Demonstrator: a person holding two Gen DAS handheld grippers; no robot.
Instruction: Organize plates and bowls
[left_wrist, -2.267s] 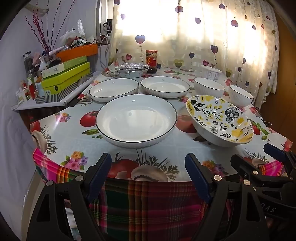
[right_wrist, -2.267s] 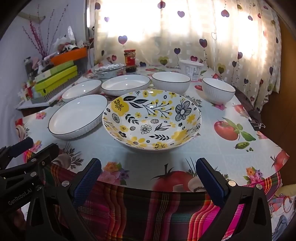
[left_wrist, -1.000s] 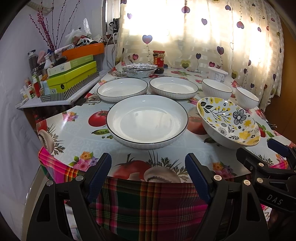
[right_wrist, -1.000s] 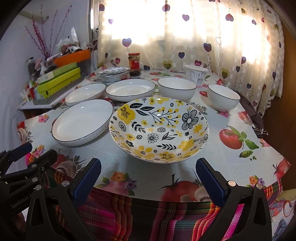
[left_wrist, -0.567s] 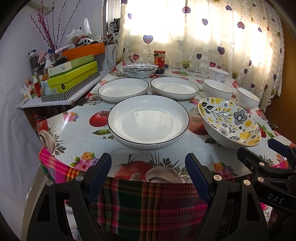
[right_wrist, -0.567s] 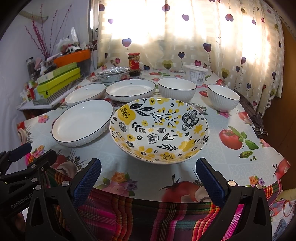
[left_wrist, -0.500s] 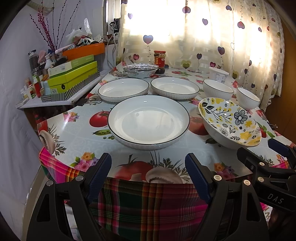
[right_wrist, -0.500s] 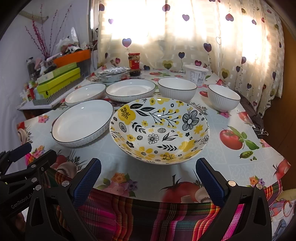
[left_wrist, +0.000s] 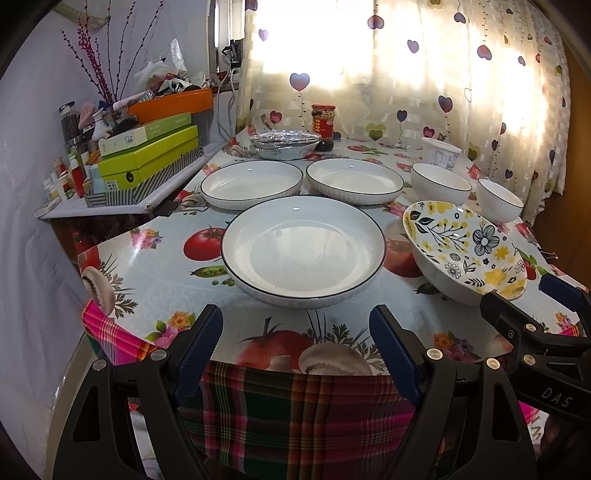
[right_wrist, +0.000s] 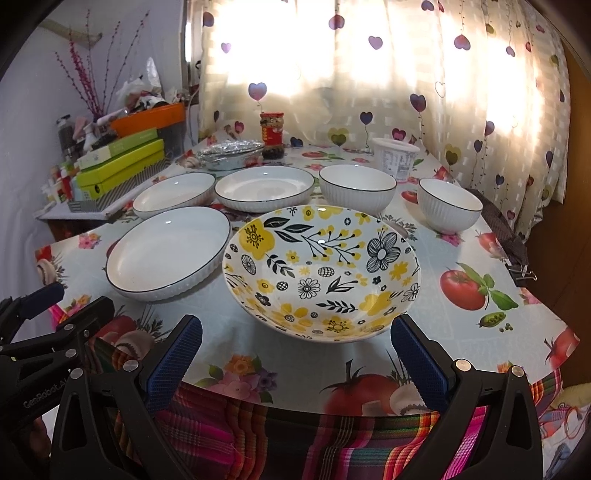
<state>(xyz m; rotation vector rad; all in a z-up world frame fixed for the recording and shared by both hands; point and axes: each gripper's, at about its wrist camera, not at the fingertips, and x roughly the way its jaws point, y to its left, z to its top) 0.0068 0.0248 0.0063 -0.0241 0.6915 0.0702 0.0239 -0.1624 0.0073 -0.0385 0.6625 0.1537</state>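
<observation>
Blue-padded fingers of the left gripper (left_wrist: 295, 343) are standing wide apart and empty, hanging at the near table edge and facing the nearest white black-rimmed shallow plate (left_wrist: 303, 247). The right gripper (right_wrist: 295, 350) is likewise spread and carrying nothing, its pads flanking the near rim of the yellow-and-black floral ceramic bowl (right_wrist: 321, 273) without touching it.

Taking the floral bowl as landmark: the nearest white plate is sitting just beside it on the left, apart from it. Behind that plate, two more white black-rimmed plates (left_wrist: 252, 181) (left_wrist: 354, 181) are lying side by side, not stacked. Behind the floral bowl, a larger white ribbed bowl (right_wrist: 357, 187) is standing upright, and a smaller white ribbed bowl (right_wrist: 450, 205) is standing to the bowl's far right. Farther back, a foil-covered dish (right_wrist: 231, 154), a red-labelled jar (right_wrist: 272, 136) and a white plastic tub (right_wrist: 397, 158) are sitting near the heart-print curtain (right_wrist: 369, 74).

Judgement: nothing is stacked yet, so the task seems at its start. Each gripper appears lined up with its own piece, probably so either can be pinched by the rim. The fruit-print vinyl tablecloth (right_wrist: 480, 332) is looking glossy; glazed ware may slide on it and slip in a thin rim pinch. Three matching plates suggest one stack, the bowls nesting by size.
</observation>
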